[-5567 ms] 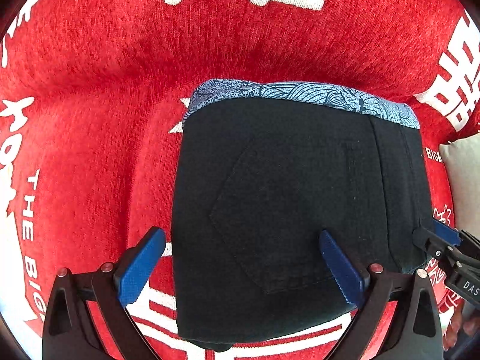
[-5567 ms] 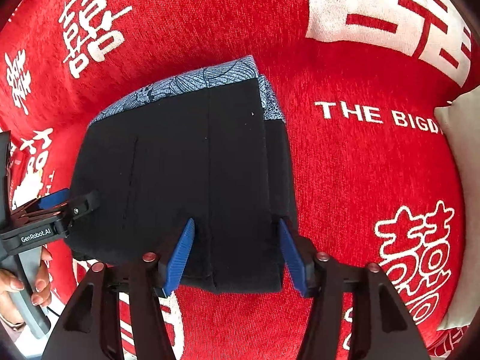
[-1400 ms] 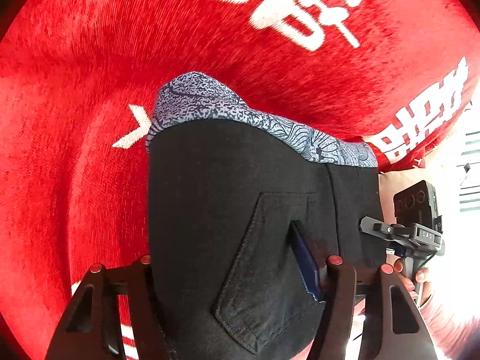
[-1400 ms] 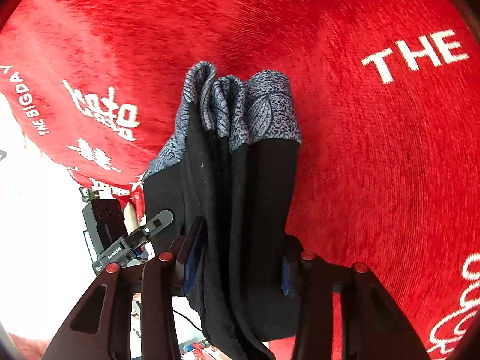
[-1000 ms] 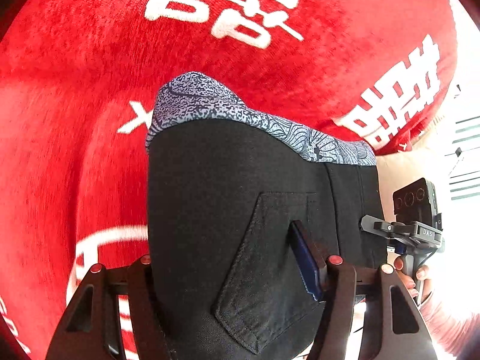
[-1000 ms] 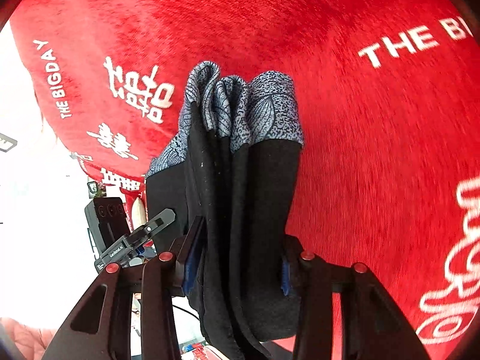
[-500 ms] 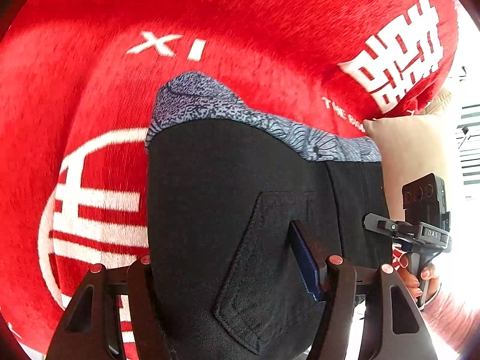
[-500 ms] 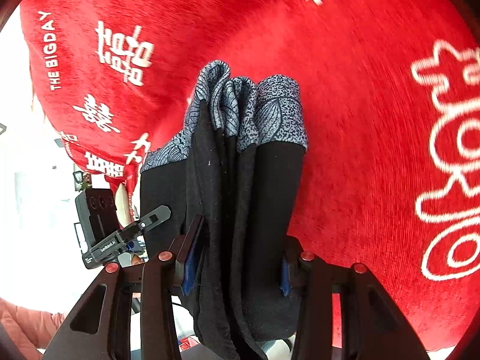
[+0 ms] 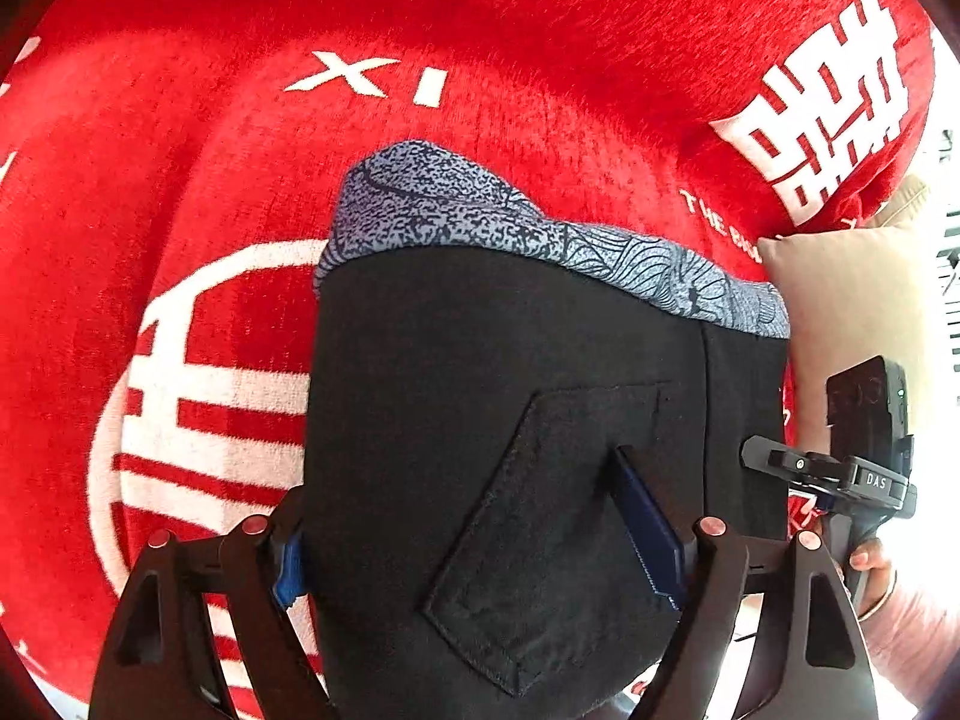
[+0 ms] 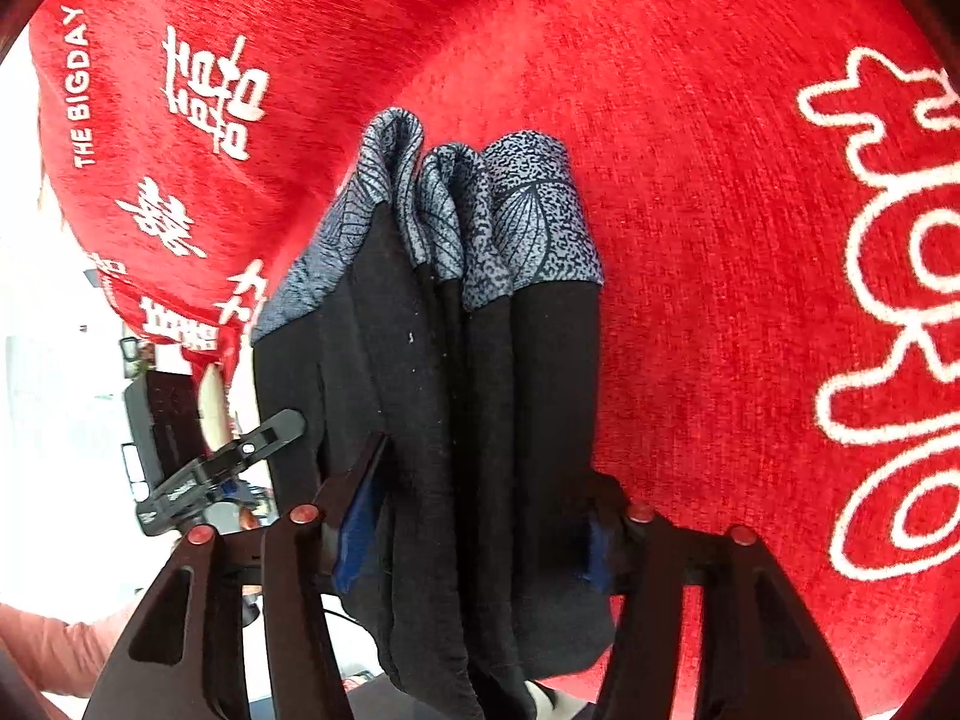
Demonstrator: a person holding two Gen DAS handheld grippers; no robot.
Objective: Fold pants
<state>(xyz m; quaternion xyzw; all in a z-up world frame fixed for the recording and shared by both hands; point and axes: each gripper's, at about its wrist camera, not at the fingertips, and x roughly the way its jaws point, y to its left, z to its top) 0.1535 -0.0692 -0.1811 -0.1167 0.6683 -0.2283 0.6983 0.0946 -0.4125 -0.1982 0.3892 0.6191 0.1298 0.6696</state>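
Observation:
The folded black pants (image 9: 480,360) with a blue-grey patterned band stand on edge, band end down toward the red cover (image 9: 420,30). My left gripper (image 9: 462,498) straddles the bundle's near end and its jaws are opening. Its left blue pad (image 9: 288,564) shows beside the cloth edge and the right pad (image 9: 648,534) has drawn back over the pocket. In the right wrist view the pants (image 10: 420,360) show their stacked layers. My right gripper (image 10: 489,468) is around them with its jaws opening, and its left pad (image 10: 360,528) is off the fabric.
The red cover (image 10: 720,180) carries white characters and lettering. A beige cushion (image 9: 852,300) lies at its right edge. A person's hand (image 9: 870,558) holds the right gripper's handle, and a pink sleeve (image 10: 60,648) shows at lower left. Bright floor lies beyond the cover's edge.
The bundle, first flat on the cover, was gripped, lifted and carried across it. In the last half second both grippers' jaws widened and their blue pads came away from the cloth.

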